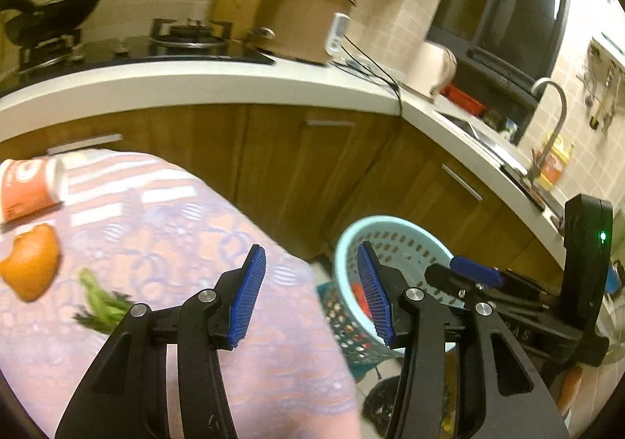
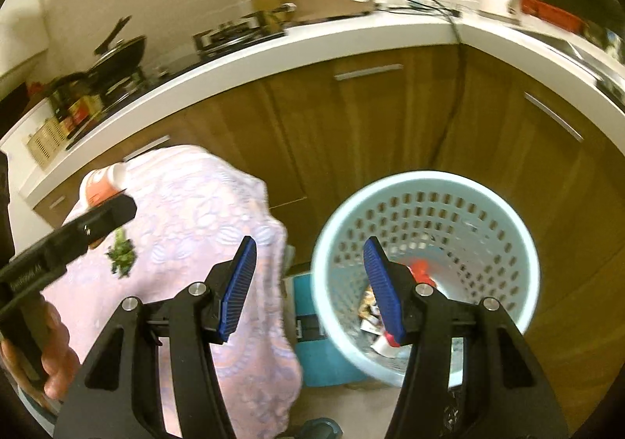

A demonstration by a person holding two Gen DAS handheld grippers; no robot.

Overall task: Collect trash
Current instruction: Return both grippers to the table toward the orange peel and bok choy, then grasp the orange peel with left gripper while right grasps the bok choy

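A: From the left wrist view, our left tool [image 1: 312, 292] hangs with its jaws spread wide and nothing between them, over the edge of the surface [image 1: 242, 321] with the lace cloth. The trash lies to the tool's left: the green stalks [image 1: 102, 304] nearest, the orange peel [image 1: 33, 263] beyond them, and the orange paper cup [image 1: 29, 189] on its side farthest from the basket [image 1: 390, 239].

B: So we judge the left tool must swing away from the basket to reach any of it. The stalks' long axis seems to run toward the cup, though blur makes that uncertain. The cup is cut off by the frame edge.

A: In the right wrist view, our right tool [image 2: 310, 292] is also agape and empty, above the basket [image 2: 515, 251], which stands on the floor beside the surface [image 2: 218, 212].

B: Wrappers and something red lie in the basket's bottom; one blue finger hides part of them. The stalks [image 2: 122, 257] show beyond the left tool's black body, which covers the peel and half the cup [image 2: 102, 185]. We'd say the left tool is nearer the remaining trash.
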